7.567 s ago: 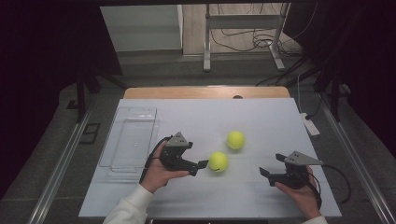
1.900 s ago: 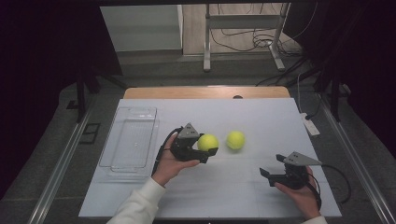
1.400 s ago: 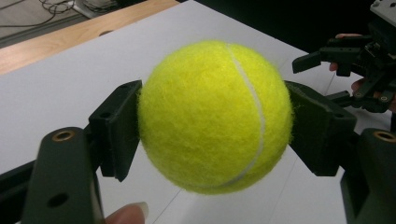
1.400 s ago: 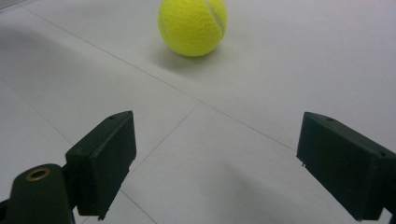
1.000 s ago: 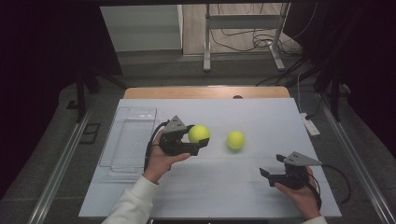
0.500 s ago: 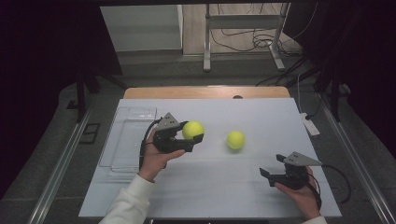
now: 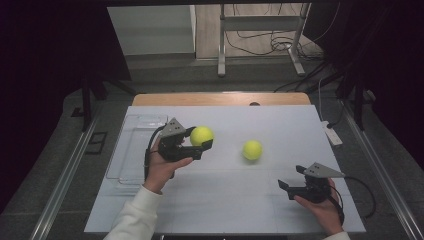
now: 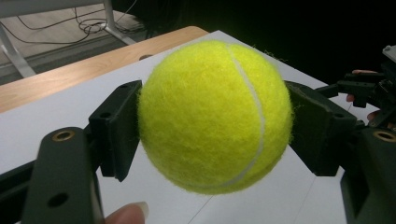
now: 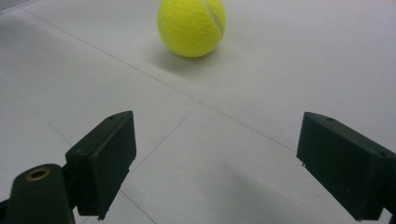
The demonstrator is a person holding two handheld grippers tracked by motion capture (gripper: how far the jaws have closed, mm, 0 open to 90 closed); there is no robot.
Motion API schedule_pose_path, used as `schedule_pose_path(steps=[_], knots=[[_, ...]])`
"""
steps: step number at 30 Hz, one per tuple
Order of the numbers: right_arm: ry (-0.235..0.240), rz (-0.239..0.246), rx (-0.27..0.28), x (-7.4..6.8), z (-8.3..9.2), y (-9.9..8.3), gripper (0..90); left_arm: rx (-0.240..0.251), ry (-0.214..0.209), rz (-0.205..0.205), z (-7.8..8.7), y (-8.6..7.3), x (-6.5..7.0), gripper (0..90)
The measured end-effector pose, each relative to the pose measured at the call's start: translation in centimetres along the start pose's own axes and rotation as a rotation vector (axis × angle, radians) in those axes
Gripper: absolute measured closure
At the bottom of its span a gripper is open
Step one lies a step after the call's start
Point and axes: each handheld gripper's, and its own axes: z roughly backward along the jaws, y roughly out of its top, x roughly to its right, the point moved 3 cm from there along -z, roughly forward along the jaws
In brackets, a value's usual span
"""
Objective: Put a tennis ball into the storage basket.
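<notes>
left gripper pinching ball above counter, beside clear tray | ball's far side hidden in left gripper view | right gripper spread, empty | second ball on open counter

A clear tray lies on the white table, a power strip at its edge

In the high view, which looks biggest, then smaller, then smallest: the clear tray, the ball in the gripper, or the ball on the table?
1. The clear tray looks far the biggest.
2. The ball in the left gripper and the ball on the table look nearly alike; the held one looks slightly bigger, perhaps because it is lifted nearer the camera.
</notes>
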Motion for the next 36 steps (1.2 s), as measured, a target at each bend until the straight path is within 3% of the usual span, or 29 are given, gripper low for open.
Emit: schedule_pose_path(steps=[23, 36], knots=[[-0.001, 0.002, -0.002, 0.0, 0.0, 0.0, 12.5, 0.029, 0.038, 0.017, 1.1, 0.2, -1.2, 26.3], [-0.005, 0.002, 0.000, 0.0, 0.0, 0.0, 12.5, 0.049, 0.069, 0.040, 2.1, 0.3, -2.6, 26.3]])
